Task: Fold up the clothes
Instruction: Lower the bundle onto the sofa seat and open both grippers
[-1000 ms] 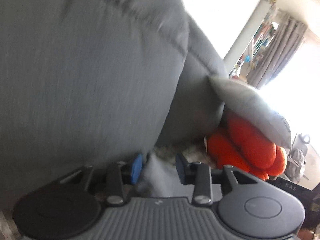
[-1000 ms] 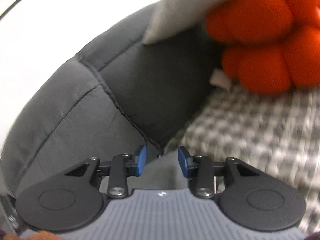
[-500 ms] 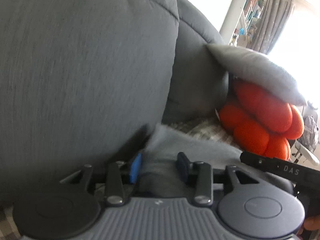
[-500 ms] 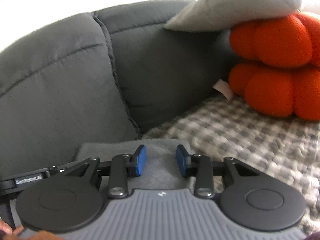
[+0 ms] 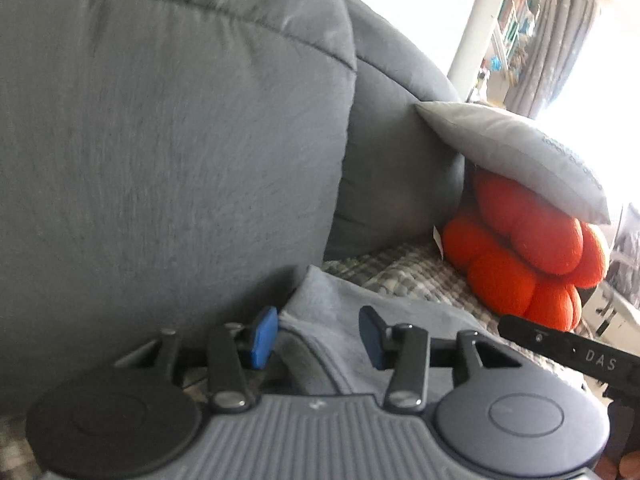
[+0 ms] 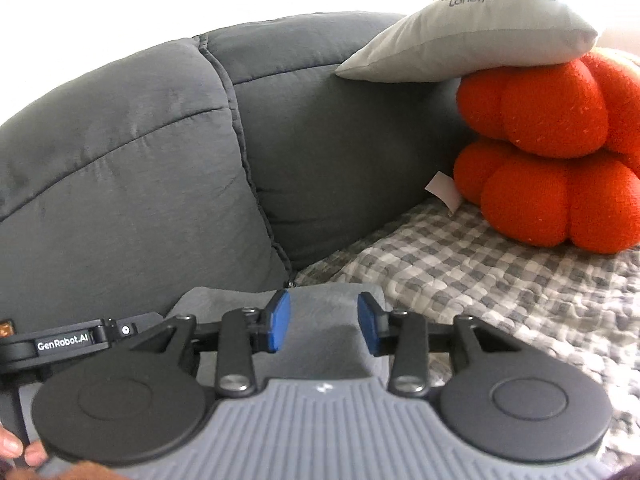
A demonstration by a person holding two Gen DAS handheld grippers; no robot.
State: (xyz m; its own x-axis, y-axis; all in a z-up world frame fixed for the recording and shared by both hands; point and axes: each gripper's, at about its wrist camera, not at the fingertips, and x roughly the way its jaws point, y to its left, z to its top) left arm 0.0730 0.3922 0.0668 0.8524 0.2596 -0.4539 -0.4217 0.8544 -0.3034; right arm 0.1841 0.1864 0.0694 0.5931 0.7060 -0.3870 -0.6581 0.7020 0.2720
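A grey garment lies folded on the checked blanket, pushed up against the sofa's back cushion. My left gripper sits low over its left part; the jaws are opening, with cloth between the blue pads but not pinched. My right gripper hovers over the garment on its right part, its jaws also opening, and the cloth lies loose under the gap. Each view catches the other gripper's black side bar at its edge.
Dark grey sofa back cushions rise right behind the garment. A checked blanket covers the seat to the right. An orange knotted cushion with a light grey pillow on top fills the sofa's corner. Fingers show at the lower left.
Both grippers have rolled level and their jaws have spread wider. The grey garment has come down to lie on the seat against the back cushion.
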